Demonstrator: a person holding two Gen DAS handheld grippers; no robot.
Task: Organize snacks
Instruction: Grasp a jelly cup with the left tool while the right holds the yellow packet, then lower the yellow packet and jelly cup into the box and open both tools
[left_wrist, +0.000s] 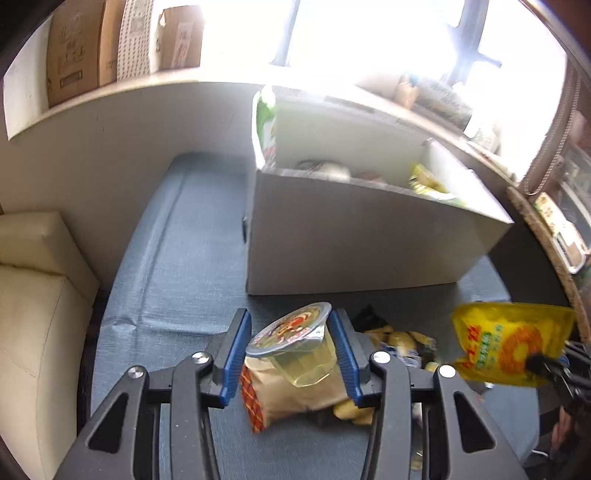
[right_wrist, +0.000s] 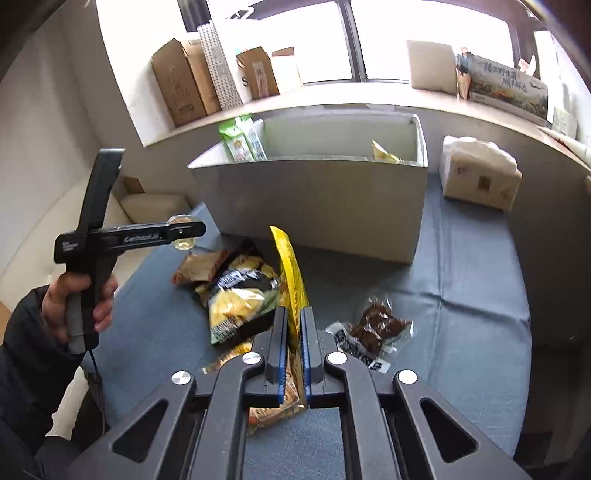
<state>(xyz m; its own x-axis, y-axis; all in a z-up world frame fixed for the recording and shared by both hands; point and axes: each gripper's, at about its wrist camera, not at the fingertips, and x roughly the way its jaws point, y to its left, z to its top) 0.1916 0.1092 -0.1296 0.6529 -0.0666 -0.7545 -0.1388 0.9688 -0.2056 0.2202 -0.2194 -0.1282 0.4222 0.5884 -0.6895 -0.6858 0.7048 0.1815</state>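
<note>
I have the left gripper clamped on a jelly cup, the blue pads pressing its clear sides just under the foil lid; the cup hangs clear above the blue table cloth and over a brown snack packet lying below it. From the right wrist I see the person's left hand around the handle of that tool, with the cup poking out at its tip.

My right gripper is pinched tight on the lower edge of a yellow snack bag, which stands up thin and edge-on between the fingers; in the left view the same bag hangs broadside at the right.

The white box stands ahead, open at the top, its near wall facing me. A green packet leans in its left corner and a yellow one shows at the right. Between the box's near wall and my fingers lies the loose pile: a black and yellow chip bag and, apart to the right, a clear pack of dark pieces. The cloth left of the box is bare up to the white wall, and a wrapped parcel sits beside the box's right end
</note>
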